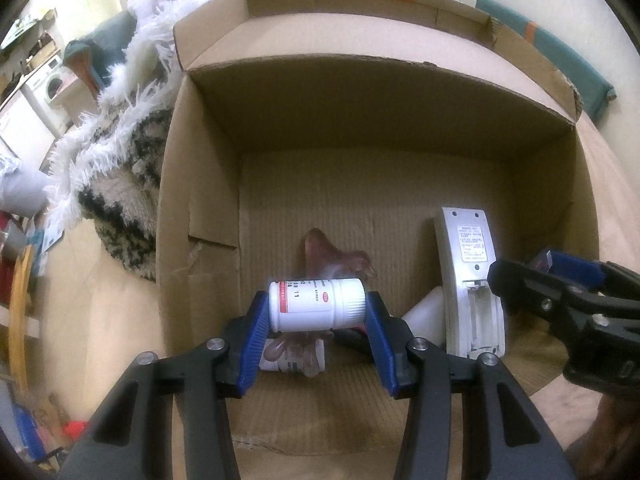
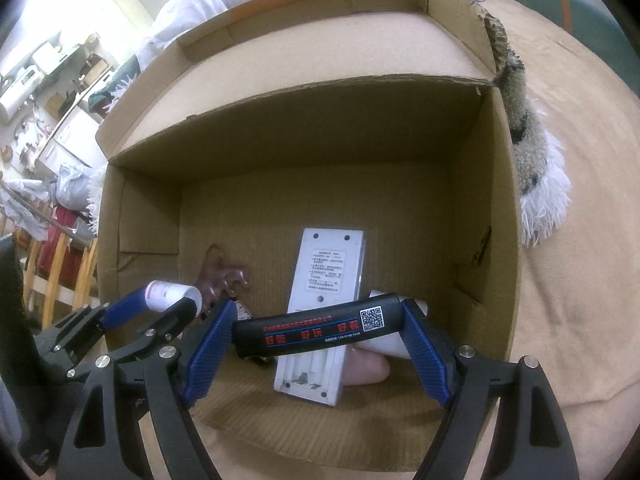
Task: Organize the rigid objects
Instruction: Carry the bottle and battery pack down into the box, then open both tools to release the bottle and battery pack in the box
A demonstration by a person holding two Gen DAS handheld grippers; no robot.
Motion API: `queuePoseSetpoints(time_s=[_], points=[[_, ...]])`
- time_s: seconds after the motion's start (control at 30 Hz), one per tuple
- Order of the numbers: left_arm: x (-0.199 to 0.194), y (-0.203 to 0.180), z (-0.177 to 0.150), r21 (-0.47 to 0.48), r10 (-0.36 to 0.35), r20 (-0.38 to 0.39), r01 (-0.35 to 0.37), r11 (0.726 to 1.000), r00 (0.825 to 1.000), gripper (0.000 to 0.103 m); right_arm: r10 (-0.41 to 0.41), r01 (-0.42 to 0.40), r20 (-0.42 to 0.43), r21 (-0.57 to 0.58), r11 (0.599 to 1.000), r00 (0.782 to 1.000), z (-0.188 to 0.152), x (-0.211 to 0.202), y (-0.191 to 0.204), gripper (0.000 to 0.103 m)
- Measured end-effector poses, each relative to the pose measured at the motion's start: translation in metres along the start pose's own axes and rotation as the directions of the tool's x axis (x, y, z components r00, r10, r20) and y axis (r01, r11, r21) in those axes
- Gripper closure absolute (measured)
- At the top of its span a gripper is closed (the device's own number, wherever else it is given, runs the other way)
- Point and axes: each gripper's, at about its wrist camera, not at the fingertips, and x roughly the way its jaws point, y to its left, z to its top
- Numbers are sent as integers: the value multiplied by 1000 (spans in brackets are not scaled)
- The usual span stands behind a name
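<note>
Item one: your left gripper (image 1: 317, 316), centre-bottom of the left wrist view, closed on a white pill bottle (image 1: 317, 305), held sideways end to end between the blue pads, above the near part of the cardboard box (image 1: 192, 184). Item two: your right gripper (image 2: 318, 330), centre-bottom of the right wrist view, closed on a black tube (image 2: 316, 330) with red lettering and a QR code, gripped lengthwise at both ends and slightly tilted, also hanging over the box. Already inside the box: a white remote control (image 2: 326, 304) lying back-up with its battery bay uncovered, at centre right of the floor; a pinkish translucent piece (image 1: 336, 260) of unclear kind toward the middle; a second white bottle (image 1: 292, 358) on its side beneath your left gripper; and a white container (image 1: 426, 312) partly hidden beside the remote. Outside the box: a shaggy black-and-white rug (image 1: 120, 184) at the left edge of the left wrist view. Step in hand, as judged: delivering both held pieces into the box. The next move calls for lowering each gripper to a bare patch of cardboard, left of the remote for the bottle, then opening; both pieces are round and likely to roll, so release low.
</note>
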Motion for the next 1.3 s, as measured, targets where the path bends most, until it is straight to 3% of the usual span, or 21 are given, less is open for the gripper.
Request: queuePoseSetpoints(time_s=[0.6,0.67,0.9,1.3], points=[[-2,0,-3,5,11,-1,-11,1000,1000,59,61,-62,11,62,996,998,4,-6,-9,16],[-3,-2,-4,8,8,-1,-8,1000,1000,58,65,-66,23,69,995,998,4,-10,-10,10],[-11,-3,-3,8,9,12,-9,1000,1000,39,67,-71,45,86,994,997,7,-17,-13,5],[-28,-3,-5,18,4,24,-5,1000,1000,37,62,-67,58,83,994,996,5,-29,-11,5]])
